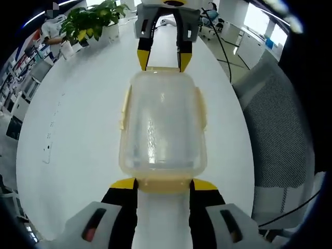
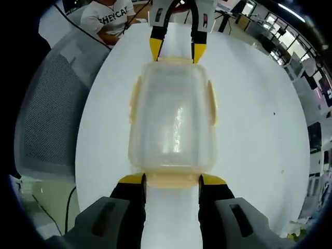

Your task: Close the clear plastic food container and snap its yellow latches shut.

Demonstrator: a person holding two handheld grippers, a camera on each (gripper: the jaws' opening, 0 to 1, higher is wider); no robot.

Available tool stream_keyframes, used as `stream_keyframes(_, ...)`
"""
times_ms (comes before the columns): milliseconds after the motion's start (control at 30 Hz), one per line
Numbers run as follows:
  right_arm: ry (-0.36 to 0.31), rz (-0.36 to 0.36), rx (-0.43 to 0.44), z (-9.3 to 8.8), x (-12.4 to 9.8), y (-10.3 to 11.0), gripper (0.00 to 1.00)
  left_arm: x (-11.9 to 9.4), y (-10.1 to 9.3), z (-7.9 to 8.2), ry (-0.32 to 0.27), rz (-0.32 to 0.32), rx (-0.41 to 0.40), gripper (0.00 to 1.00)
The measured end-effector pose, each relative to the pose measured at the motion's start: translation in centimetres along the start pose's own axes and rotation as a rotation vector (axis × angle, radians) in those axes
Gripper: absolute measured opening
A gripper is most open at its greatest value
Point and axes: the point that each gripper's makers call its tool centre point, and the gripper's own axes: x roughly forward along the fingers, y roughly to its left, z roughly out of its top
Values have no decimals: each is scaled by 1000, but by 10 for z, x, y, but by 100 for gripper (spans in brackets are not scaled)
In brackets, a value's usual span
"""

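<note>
The container (image 1: 162,124) is lying on the white table (image 1: 78,135) with its long axis running straight between the two grippers. Each end latch is being straddled by spread jaws: left gripper (image 1: 163,187) and right gripper (image 2: 171,181) are equally near.

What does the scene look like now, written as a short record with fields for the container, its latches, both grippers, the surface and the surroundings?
container: clear container, lid on, flat on table
latches: yellow latches on all sides; locked or not, cannot tell
left gripper: left gripper, open, jaws beside the near end latch
right gripper: right gripper, open, at the opposite end
surface: white table
surroundings: potted plant, mesh chair
</note>
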Motion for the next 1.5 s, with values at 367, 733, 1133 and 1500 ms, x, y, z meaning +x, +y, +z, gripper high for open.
stream_keyframes(367,-26,-8,-6,-12,-6,2,36,5,0,11,34,-18,8,33)
stream_keyframes(733,-40,0,26,-15,-2,1,36,14,5,9,71,-29,4,33)
stream_keyframes(1133,-66,4,48,-18,4,5,37,17,2,8,83,-50,-15,33)
stream_keyframes(1500,-93,15,51,-19,6,6,37,19,2,7,87,-59,-27,34)
